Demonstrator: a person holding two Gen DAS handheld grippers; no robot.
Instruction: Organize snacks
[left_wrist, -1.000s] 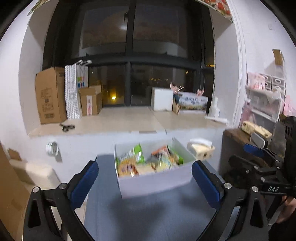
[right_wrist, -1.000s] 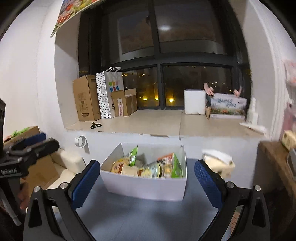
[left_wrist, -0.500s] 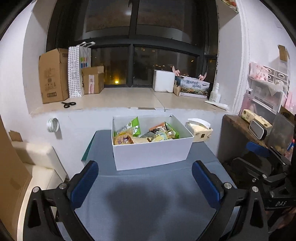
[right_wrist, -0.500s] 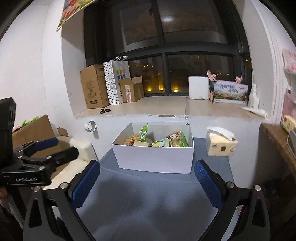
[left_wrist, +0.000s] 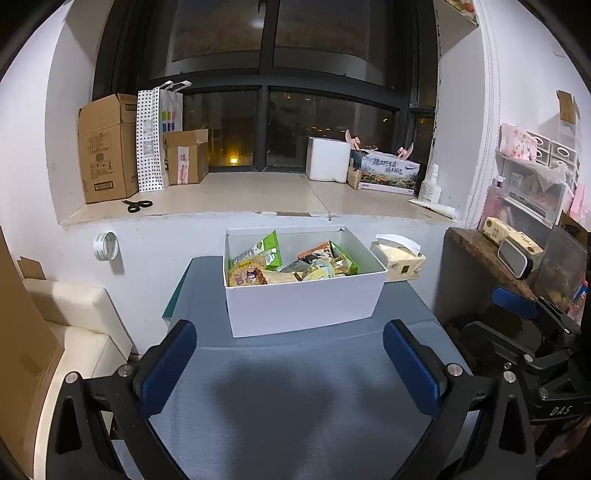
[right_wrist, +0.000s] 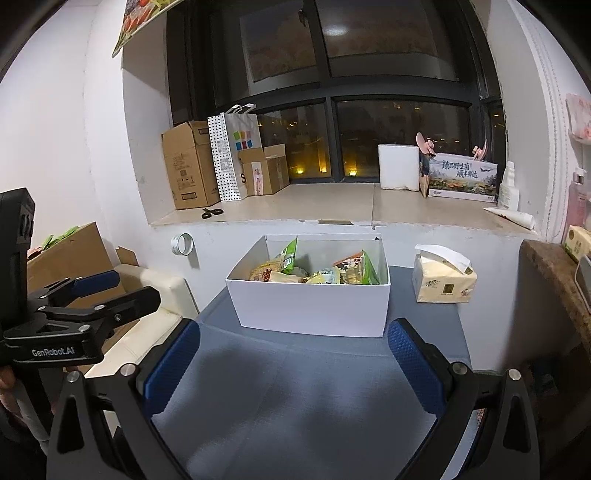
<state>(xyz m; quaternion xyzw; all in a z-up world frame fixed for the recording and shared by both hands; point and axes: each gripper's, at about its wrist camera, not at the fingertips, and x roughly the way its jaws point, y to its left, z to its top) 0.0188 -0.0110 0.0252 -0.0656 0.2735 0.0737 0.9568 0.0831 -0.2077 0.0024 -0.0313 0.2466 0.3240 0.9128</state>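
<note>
Two grippers hovering over a grey worktop (left_wrist: 295, 398), facing a white box (left_wrist: 303, 306) of snacks (left_wrist: 258, 266).

The left gripper (left_wrist: 291, 365) and right gripper (right_wrist: 293, 365) are both holding their blue fingers (left_wrist: 168, 365) spread wide and empty, well short of the box sitting at the worktop's far end. Its walls are hiding the lower packets. Only the right view is showing the whole tissue pack (right_wrist: 443, 284); the left view is showing it half hidden behind the box.
</note>
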